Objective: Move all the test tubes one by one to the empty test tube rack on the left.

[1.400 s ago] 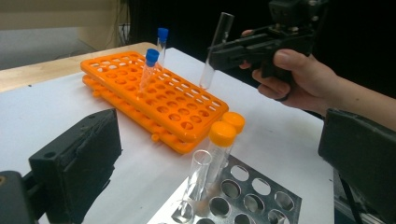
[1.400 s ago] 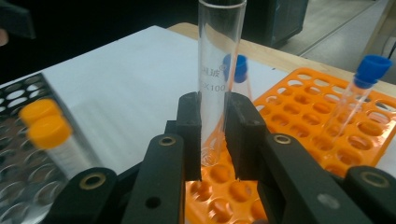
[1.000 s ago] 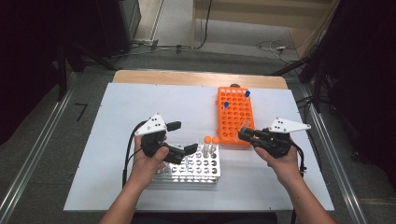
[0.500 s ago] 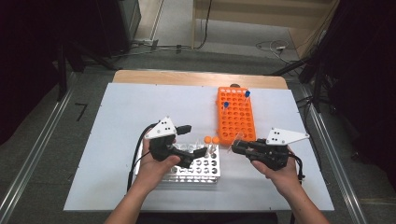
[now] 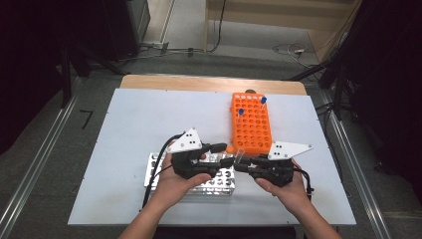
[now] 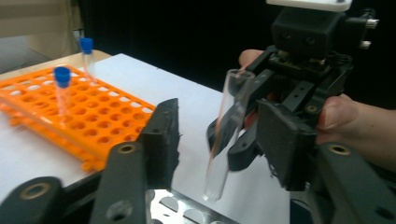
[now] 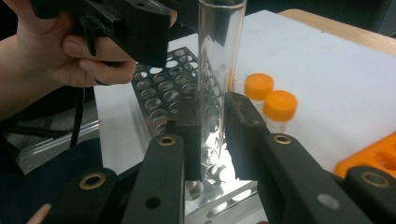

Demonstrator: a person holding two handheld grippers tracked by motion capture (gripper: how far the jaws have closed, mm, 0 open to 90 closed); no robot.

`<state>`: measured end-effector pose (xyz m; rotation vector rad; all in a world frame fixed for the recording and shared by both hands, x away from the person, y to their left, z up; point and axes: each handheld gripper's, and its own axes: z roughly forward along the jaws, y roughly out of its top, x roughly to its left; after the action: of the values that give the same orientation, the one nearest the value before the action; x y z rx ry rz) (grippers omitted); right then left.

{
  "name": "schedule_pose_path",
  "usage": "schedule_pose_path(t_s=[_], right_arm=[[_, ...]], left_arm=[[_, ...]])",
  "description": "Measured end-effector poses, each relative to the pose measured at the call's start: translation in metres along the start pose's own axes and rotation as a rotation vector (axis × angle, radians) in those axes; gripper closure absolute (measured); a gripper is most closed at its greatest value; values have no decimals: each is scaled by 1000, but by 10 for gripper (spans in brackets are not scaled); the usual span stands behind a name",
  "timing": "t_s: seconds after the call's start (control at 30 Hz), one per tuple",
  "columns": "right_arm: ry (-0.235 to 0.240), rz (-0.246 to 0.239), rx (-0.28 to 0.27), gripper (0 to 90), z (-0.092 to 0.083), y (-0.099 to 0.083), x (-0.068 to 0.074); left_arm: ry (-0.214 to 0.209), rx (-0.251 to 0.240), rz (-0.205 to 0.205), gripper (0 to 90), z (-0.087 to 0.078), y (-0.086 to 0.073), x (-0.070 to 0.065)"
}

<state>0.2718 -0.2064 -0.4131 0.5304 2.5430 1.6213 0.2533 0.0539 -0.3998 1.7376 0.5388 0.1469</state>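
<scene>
From above, the hands and grippers cover most of the steel rack [image 5: 158, 167], the clear tube [image 5: 239, 154] between them is too small to read, and in the right gripper view its top [image 7: 221, 28] runs past the upper edge.

Two racks [image 5: 251, 127], five tubes [image 7: 219, 70].
</scene>
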Motion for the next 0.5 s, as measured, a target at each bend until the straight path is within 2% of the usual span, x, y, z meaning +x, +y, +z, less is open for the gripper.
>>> schedule_pose_path(t_s=[0.23, 0.37, 0.5], right_arm=[[31, -7, 19, 742, 11, 2, 7], [38, -11, 22, 742, 14, 2, 10], [39, 0, 20, 742, 15, 2, 9]], left_arm=[[-33, 21, 21, 662, 7, -1, -4], [-21, 24, 21, 734, 6, -1, -4], [-8, 27, 27, 755, 6, -1, -3]])
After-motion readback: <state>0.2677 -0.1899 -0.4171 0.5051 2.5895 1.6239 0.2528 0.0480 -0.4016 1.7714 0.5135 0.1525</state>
